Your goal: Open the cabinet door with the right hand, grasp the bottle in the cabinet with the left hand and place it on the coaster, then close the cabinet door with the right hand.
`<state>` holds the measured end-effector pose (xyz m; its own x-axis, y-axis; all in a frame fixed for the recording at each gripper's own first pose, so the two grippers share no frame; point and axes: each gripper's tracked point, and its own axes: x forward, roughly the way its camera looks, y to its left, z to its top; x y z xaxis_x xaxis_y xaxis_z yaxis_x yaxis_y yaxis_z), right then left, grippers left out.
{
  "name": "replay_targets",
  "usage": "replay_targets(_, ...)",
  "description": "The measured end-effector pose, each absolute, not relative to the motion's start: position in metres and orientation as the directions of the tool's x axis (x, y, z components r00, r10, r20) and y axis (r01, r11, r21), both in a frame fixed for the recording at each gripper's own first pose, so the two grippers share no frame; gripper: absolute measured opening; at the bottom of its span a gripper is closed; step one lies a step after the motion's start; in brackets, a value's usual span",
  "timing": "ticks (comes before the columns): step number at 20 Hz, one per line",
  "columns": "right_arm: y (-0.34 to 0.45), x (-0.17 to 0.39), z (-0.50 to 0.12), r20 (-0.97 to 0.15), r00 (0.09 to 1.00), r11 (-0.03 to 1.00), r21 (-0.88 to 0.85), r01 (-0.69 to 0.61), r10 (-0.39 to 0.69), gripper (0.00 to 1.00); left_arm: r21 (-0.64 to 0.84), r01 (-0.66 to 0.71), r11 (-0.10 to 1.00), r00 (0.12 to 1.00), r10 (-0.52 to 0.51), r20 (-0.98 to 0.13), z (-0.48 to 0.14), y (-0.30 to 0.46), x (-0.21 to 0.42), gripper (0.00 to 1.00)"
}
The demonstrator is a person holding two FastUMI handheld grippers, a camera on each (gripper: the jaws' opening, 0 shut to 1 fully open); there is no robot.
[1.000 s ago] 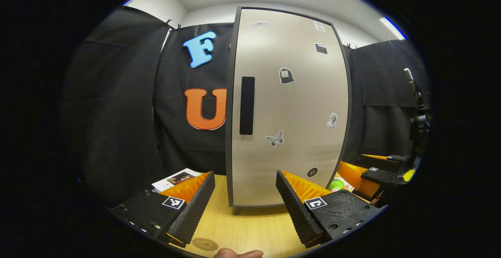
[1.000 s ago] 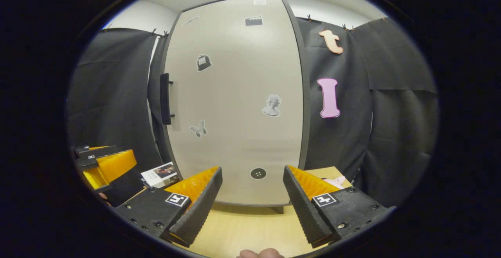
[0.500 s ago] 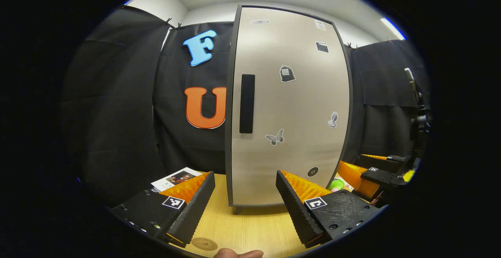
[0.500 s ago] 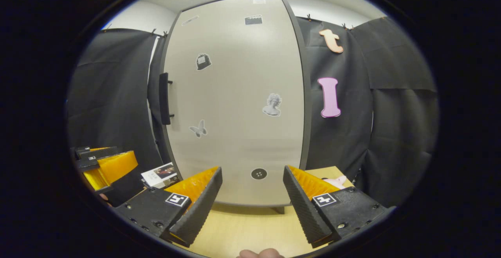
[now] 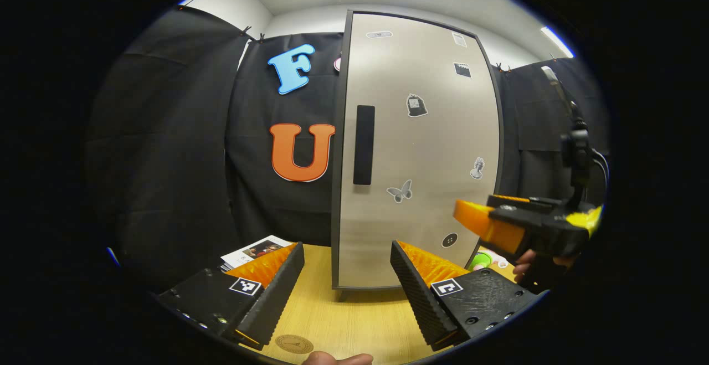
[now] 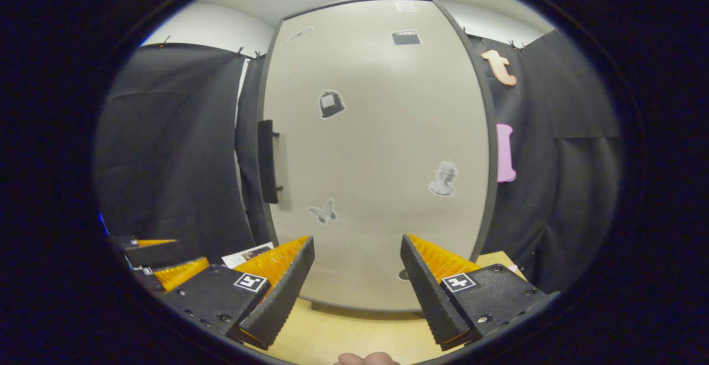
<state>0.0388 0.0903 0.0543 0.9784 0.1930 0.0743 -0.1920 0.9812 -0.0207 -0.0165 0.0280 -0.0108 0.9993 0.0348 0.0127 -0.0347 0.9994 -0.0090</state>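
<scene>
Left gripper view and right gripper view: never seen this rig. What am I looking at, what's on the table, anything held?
No robot arm here: a person carries a two-finger gripper in each hand, and a fisheye camera rides on each, looking along its own fingers. In the left gripper view, the left gripper shows at the bottom, jaws open and empty; farther off on the right is the right gripper with the hand that holds it. In the right gripper view, the right gripper is also open and empty, facing the cabinet door. That door is closed, with stickers on it and a dark handle. On the wooden table lie a round coaster, a printed leaflet and something green beside the cabinet. The bottle is presumably inside.
</scene>
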Motion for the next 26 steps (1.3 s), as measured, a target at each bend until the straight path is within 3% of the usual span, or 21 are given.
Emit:
replay_targets(6, 0.186, 0.07, 0.109, 0.12, 0.942, 0.947, -0.111, -0.3, 0.313, 1.0, -0.019, -0.078, 0.997, 0.997, 0.078, -0.002, -0.029, 0.06, -0.036, 0.95)
replay_targets(13, 0.236, 0.119, 0.098, 0.039, 0.963, 0.956, -0.137, -0.26, 0.267, 1.0, -0.047, -0.095, 0.994, 0.995, 0.095, 0.006, -0.035, 0.089, -0.051, 0.95)
replay_targets(15, 0.238, 0.122, 0.098, 0.038, 0.965, 0.961, -0.114, -0.252, 0.258, 0.92, -0.053, -0.099, 0.994, 0.995, 0.099, -0.005, -0.04, 0.098, -0.053, 0.95)
replay_targets(17, 0.229, 0.132, 0.099, 0.054, 0.977, 0.972, -0.127, -0.198, 0.206, 0.75, -0.079, -0.101, 0.992, 0.995, 0.1, -0.015, -0.045, 0.106, -0.053, 0.95)
replay_targets(20, 0.226, 0.133, 0.101, 0.064, 0.977, 0.973, -0.122, -0.194, 0.203, 0.31, -0.107, -0.109, 0.988, 0.994, 0.106, -0.036, -0.053, 0.119, -0.053, 0.95)
replay_targets(26, 0.226, 0.124, 0.101, 0.07, 0.973, 0.966, -0.155, -0.206, 0.219, 0.11, -0.138, -0.103, 0.985, 0.994, 0.096, -0.056, -0.06, 0.132, -0.052, 0.95)
